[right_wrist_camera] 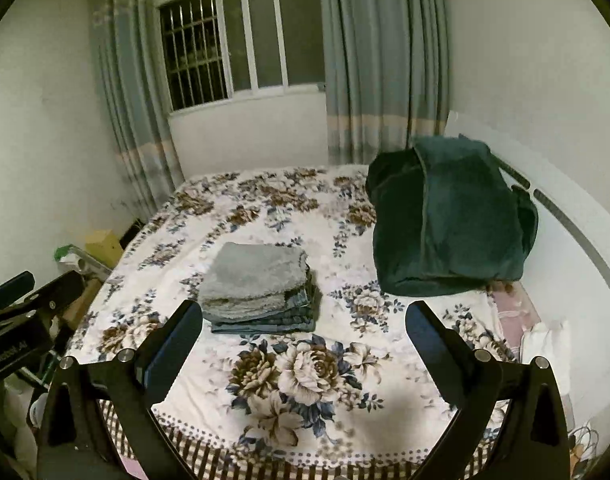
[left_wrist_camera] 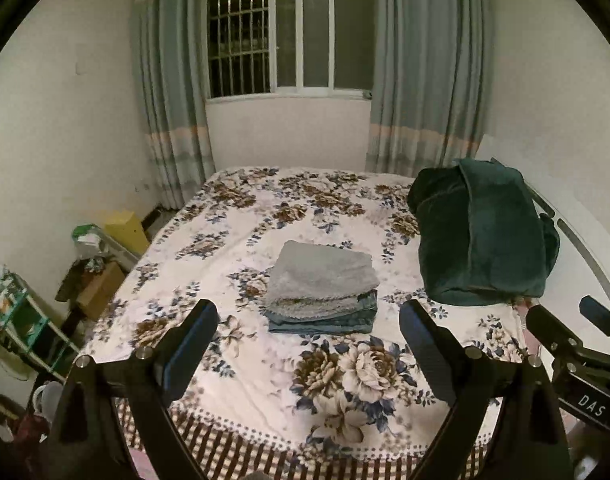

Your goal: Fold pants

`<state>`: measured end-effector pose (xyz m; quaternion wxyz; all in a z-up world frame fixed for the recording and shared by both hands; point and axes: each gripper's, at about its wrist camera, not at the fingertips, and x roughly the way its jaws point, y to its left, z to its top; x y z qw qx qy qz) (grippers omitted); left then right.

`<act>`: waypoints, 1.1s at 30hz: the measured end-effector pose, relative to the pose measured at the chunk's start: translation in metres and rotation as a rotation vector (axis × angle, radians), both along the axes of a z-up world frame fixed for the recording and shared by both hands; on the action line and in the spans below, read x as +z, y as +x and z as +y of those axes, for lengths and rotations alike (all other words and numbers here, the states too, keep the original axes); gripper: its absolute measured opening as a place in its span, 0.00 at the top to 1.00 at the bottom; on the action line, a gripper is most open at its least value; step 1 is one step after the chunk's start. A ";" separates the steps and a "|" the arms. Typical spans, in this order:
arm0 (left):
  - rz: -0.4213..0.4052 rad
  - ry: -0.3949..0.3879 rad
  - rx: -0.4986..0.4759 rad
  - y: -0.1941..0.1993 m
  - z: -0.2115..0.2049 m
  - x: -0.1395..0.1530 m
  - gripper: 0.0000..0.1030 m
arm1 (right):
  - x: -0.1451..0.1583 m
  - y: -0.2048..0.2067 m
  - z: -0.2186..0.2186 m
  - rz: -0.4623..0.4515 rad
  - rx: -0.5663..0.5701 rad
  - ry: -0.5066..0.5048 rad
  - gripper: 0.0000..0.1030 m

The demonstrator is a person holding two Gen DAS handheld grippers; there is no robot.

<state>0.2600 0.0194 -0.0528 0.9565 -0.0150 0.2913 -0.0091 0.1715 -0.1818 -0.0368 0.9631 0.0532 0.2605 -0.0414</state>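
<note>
The pants (left_wrist_camera: 323,288) lie folded into a thick grey-blue stack with a fleecy lining on top, in the middle of the flowered bed (left_wrist_camera: 225,240). They also show in the right wrist view (right_wrist_camera: 261,290). My left gripper (left_wrist_camera: 309,320) is open and empty, held above the bed's near end, short of the stack. My right gripper (right_wrist_camera: 305,320) is open and empty too, at the same distance, with the stack just past its left finger. The right gripper's body (left_wrist_camera: 577,360) shows at the right edge of the left wrist view.
A dark green folded blanket (left_wrist_camera: 485,236) sits at the bed's right side by the white headboard (left_wrist_camera: 585,252). Cluttered shelves and boxes (left_wrist_camera: 89,272) stand left of the bed. Window and curtains (left_wrist_camera: 289,40) are at the far wall.
</note>
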 end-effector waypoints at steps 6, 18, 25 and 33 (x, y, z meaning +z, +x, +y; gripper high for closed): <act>-0.008 -0.002 0.000 -0.038 0.004 0.015 0.10 | 0.031 -0.063 0.000 -0.034 0.015 -0.002 0.00; 0.067 0.015 -0.029 -0.052 0.007 0.022 0.00 | 0.060 -0.097 0.012 0.000 0.011 -0.012 0.00; 0.049 0.019 -0.019 -0.058 0.014 0.030 0.00 | 0.069 -0.094 0.016 0.010 0.005 -0.019 0.00; 0.047 0.022 -0.008 -0.061 0.018 0.029 0.00 | 0.070 -0.093 0.018 0.010 0.007 -0.021 0.00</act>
